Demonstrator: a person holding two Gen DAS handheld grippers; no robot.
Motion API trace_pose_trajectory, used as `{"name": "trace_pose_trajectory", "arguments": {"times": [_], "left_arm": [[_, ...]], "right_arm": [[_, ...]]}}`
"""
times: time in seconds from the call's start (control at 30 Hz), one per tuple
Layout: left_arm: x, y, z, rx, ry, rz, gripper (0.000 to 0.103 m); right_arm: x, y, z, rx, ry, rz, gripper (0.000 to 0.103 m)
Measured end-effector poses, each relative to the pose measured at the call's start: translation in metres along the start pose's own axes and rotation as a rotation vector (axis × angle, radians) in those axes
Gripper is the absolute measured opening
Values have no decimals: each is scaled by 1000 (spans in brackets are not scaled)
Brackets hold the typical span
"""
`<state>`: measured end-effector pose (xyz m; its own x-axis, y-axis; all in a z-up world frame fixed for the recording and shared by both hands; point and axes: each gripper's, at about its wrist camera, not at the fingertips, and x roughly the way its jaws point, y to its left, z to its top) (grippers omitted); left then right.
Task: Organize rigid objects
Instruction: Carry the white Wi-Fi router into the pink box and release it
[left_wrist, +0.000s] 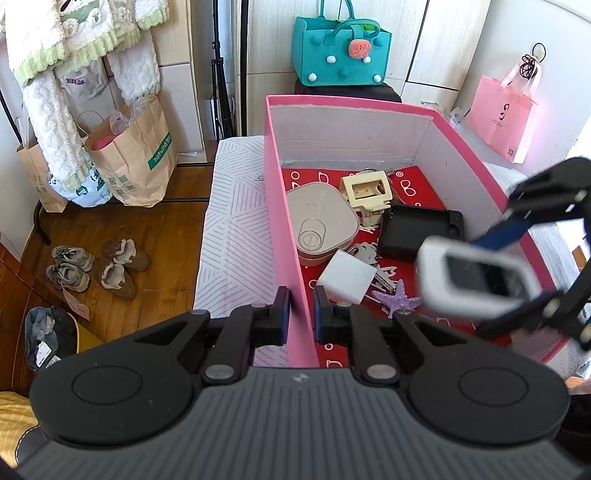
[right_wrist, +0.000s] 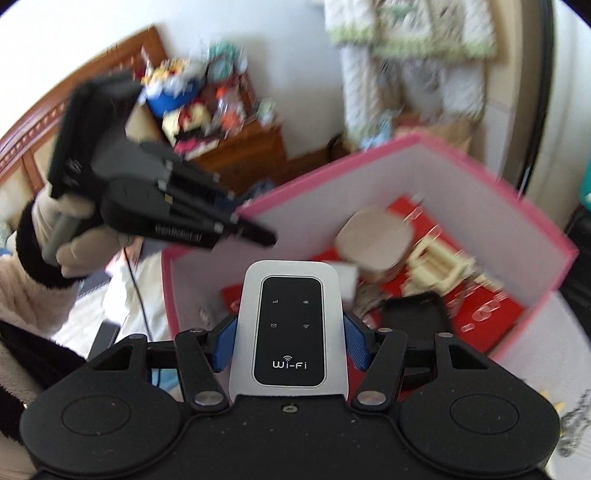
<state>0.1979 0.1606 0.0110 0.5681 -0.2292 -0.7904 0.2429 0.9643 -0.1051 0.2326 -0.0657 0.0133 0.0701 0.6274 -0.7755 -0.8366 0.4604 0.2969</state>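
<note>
A pink box (left_wrist: 284, 236) with white inner walls and a red patterned floor holds a beige rounded case (left_wrist: 319, 221), a cream plastic piece (left_wrist: 369, 192), a black tray (left_wrist: 417, 229), a white block (left_wrist: 347, 277), keys and a purple starfish (left_wrist: 399, 301). My left gripper (left_wrist: 300, 319) straddles the box's left wall, its pads close on either side; I cannot tell if they press it. My right gripper (right_wrist: 290, 338) is shut on a white and black Wi-Fi device (right_wrist: 290, 325) and holds it above the box (right_wrist: 369, 177). It shows blurred in the left wrist view (left_wrist: 476, 280).
The box rests on a white patterned cloth (left_wrist: 236, 229). A teal felt bag (left_wrist: 340, 48) stands behind the box and a pink bag (left_wrist: 502, 114) hangs at the right. Paper bags (left_wrist: 136, 155) and shoes (left_wrist: 99, 266) sit on the wooden floor at left.
</note>
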Motion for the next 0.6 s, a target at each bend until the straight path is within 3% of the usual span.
{"name": "trace_pose_trajectory", "arguments": {"times": [0.37, 0.6], "left_arm": [[-1, 2, 3, 6, 13, -16, 12], [-1, 4, 2, -4, 7, -22, 12]], "right_arm": [[60, 2, 26, 67, 201, 143, 65], [32, -2, 19, 86, 61, 177, 68]]}}
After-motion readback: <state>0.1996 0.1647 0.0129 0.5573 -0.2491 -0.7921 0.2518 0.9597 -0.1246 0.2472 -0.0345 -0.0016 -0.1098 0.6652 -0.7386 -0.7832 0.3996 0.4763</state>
